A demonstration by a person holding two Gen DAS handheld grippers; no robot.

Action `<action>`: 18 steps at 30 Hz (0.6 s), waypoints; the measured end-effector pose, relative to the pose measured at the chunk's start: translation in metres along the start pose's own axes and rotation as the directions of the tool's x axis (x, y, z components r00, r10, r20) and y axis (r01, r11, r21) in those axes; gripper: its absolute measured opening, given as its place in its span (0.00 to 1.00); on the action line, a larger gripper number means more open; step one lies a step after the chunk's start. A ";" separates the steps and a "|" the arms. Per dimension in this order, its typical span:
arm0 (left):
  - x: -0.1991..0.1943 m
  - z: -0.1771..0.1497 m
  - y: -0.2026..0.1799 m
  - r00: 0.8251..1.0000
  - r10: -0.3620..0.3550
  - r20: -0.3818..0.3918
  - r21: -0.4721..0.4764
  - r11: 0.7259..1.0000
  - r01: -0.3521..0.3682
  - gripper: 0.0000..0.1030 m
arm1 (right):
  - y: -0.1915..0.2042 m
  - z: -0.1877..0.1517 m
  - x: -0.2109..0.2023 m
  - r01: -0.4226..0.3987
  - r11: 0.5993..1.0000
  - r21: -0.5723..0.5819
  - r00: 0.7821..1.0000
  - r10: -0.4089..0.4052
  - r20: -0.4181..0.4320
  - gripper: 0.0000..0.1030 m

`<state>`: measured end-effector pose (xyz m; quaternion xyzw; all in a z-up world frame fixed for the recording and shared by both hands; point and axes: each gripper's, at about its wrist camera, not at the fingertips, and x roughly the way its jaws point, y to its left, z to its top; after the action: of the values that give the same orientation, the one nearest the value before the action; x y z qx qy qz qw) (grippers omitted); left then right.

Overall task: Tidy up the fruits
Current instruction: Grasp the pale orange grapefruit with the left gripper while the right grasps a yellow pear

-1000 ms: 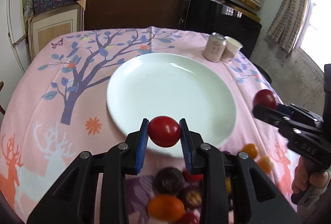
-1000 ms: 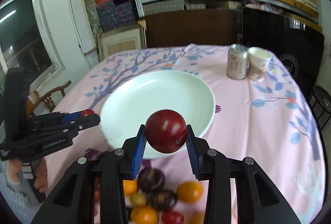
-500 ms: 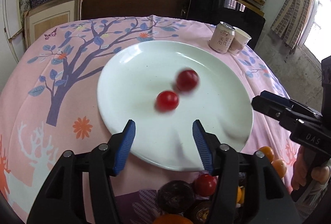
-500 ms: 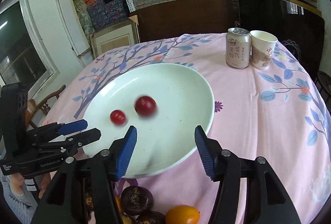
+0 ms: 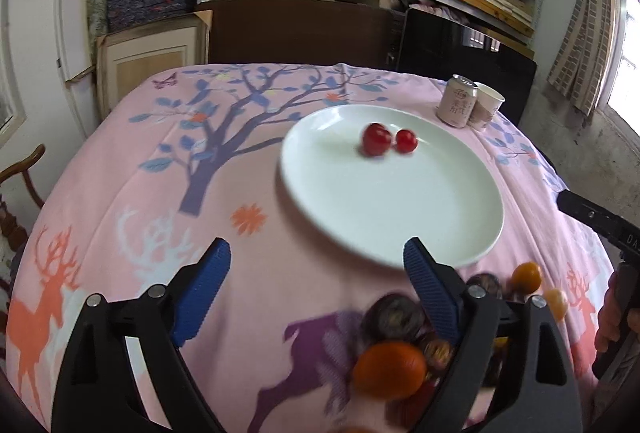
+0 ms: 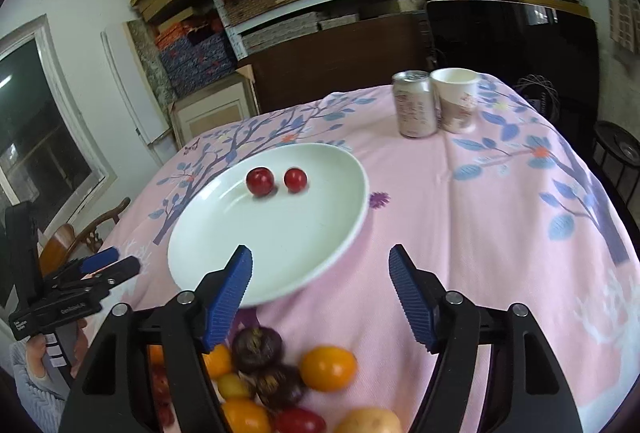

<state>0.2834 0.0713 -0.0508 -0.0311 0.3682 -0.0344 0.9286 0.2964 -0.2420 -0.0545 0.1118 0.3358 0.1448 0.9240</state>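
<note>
Red fruits [image 6: 277, 180] beyond spread fingers [image 6: 229, 289]

The plate [image 6: 280, 233] looks like glossy, smooth white ceramic. The 2 red fruits [image 6: 260, 181] have a shiny skin. The tablecloth [image 6: 480, 213] is matt pink printed cloth. The can [image 6: 414, 105] is metal, the cup [image 6: 456, 99] paper – the gripper pads [image 6: 230, 291] are blue ribbed plastic.
</note>
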 end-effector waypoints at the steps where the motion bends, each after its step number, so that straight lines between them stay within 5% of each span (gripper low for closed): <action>1: -0.005 -0.008 0.005 1.000 0.004 0.002 -0.014 1.000 -0.004 0.84 | -0.005 -0.007 -0.006 0.013 1.000 0.010 1.000 -0.013 0.005 0.72; 9: -0.052 -0.099 0.028 0.999 0.003 -0.032 -0.083 0.997 -0.006 0.86 | -0.035 -0.064 -0.058 0.069 0.992 0.106 0.994 -0.077 0.073 0.79; 13: -0.073 -0.113 0.029 0.999 -0.041 0.005 -0.096 0.995 0.041 0.91 | -0.030 -0.085 -0.076 0.043 0.995 0.095 0.995 -0.051 0.085 0.79; 18: -0.068 -0.113 0.015 0.998 -0.040 -0.045 -0.033 0.999 0.038 0.91 | -0.012 -0.105 -0.091 -0.002 1.000 0.029 0.997 -0.001 0.083 0.79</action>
<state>0.1572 0.0879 -0.0883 -0.0523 0.3893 -0.0474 0.9184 0.1636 -0.2730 -0.0839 0.1312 0.2993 0.1354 0.9353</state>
